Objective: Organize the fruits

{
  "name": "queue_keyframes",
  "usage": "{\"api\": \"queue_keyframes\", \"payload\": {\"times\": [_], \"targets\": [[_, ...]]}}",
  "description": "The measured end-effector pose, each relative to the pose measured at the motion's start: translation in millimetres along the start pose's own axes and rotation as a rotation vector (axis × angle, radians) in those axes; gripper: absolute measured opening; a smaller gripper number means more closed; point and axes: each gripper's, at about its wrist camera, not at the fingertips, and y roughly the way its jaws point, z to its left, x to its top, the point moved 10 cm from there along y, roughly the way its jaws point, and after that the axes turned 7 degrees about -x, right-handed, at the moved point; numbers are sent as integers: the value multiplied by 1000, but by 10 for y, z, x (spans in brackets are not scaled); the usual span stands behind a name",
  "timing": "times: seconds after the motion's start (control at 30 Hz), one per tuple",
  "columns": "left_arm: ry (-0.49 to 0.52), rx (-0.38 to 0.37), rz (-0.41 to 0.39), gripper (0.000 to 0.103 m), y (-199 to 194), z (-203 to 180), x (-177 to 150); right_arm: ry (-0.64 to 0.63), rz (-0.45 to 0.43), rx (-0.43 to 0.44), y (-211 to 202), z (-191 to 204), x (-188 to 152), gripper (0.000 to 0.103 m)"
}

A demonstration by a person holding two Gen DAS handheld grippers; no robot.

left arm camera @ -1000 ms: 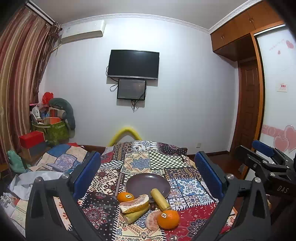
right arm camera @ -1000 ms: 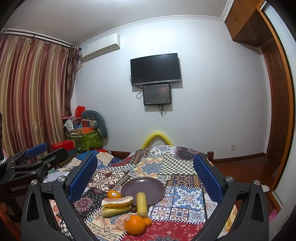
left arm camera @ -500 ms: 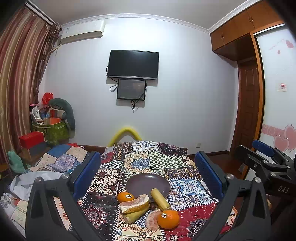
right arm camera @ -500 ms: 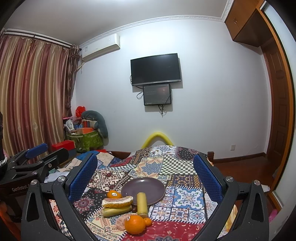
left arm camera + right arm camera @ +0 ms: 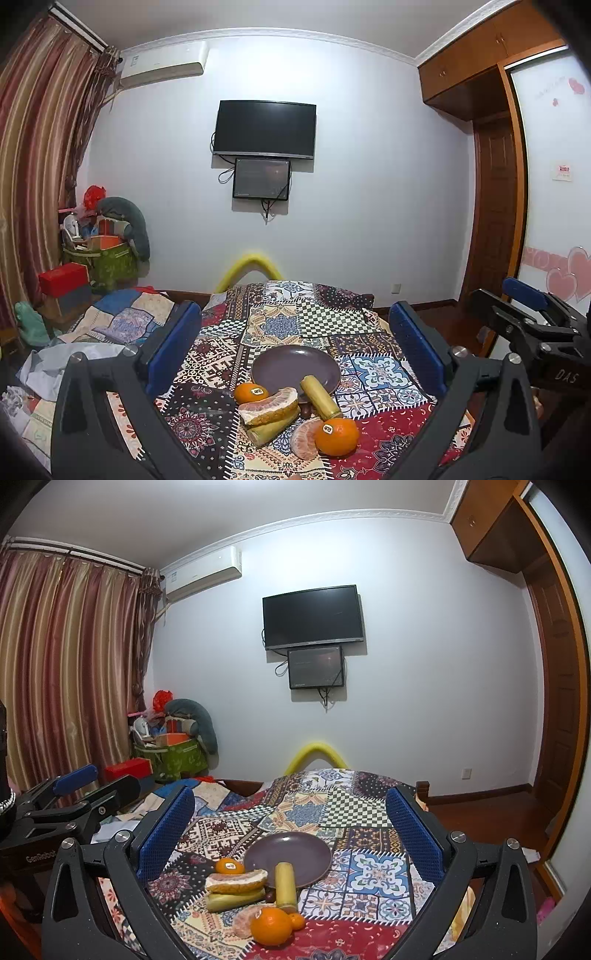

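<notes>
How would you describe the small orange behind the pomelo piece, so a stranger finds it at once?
Find the purple plate on the patchwork cloth. Just off its near-left rim sits the small orange, behind the peeled pomelo piece. Unlike the big orange nearest the camera, it is smaller and lies on the left.

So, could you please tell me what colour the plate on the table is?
The plate is a dark purple-brown, plain; the right wrist view shows it best.

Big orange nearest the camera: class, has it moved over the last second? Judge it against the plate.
No. The big orange lies in the same spot on the near side of the plate, both grippers clear of it.
</notes>
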Motion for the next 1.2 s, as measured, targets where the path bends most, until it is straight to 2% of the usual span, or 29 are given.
{"api": "queue_keyframes", "payload": {"times": [0.3,0.47,0.67,0.8,1.03,1.2], "targets": [[0,-10,38,103,101,59,-114,-15,52,-24,156,-9,-175,103],[-25,7,112,103,257,191,-325,-34,121,-16,290,8,-448,103],[-30,55,203,103,439,383,-700,-47,247,-10,498,27,-902,103],[-32,90,278,103,532,536,-1021,-59,363,13,653,60,-1275,103],[-89,90,414,103,696,765,-1563,-65,564,46,918,108,-1875,103],[-153,75,509,90,828,881,-1924,-77,663,68,1081,169,-2188,100]]}}
